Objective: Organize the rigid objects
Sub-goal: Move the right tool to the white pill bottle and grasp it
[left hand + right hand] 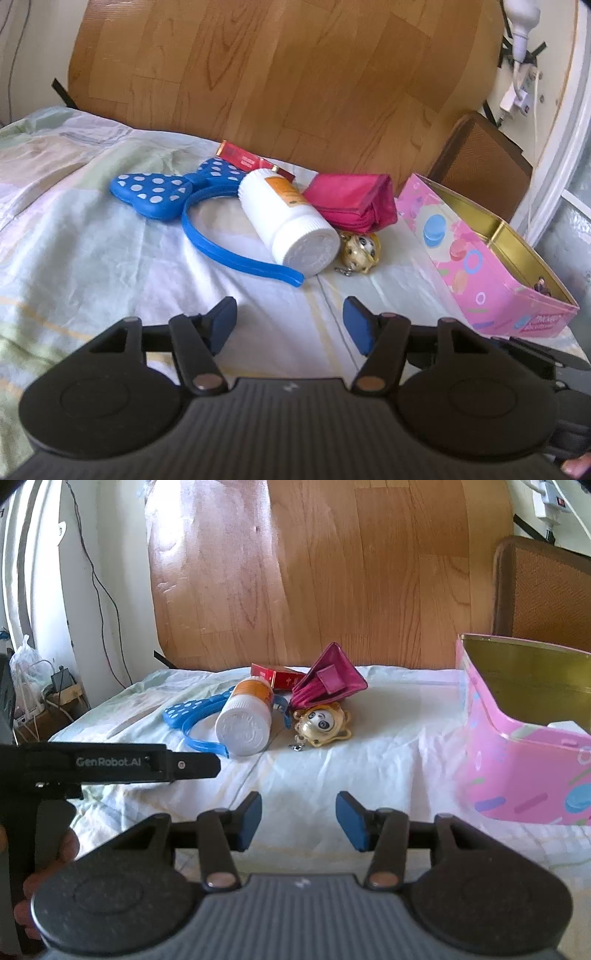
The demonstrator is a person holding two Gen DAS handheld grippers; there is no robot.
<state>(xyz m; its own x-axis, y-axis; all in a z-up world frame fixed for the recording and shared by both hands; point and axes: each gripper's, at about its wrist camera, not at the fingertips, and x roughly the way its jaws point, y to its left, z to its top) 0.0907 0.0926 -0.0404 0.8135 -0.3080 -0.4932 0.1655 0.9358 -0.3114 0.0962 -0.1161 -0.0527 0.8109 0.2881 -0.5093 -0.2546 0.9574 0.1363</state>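
White plastic makes up the pill bottle, which lies on its side on the bed near the far edge, its ribbed cap facing the cameras. It rests across the band of a blue headband whose polka-dot bow lies to the bottle's left. Touching the bottle's other side is a pink wallet, and just in front of the wallet lies a small yellow toy keychain. A red box sits behind them, at the bed's far edge by the wooden headboard. Toward the right edge of the bed stands an open pink tin with a gold inside.

Nearer the front edge, the left gripper hovers above the sheet with its fingers spread and nothing between them. The right gripper is likewise held above the sheet, fingers apart and holding nothing, with the pink tin just to its right.
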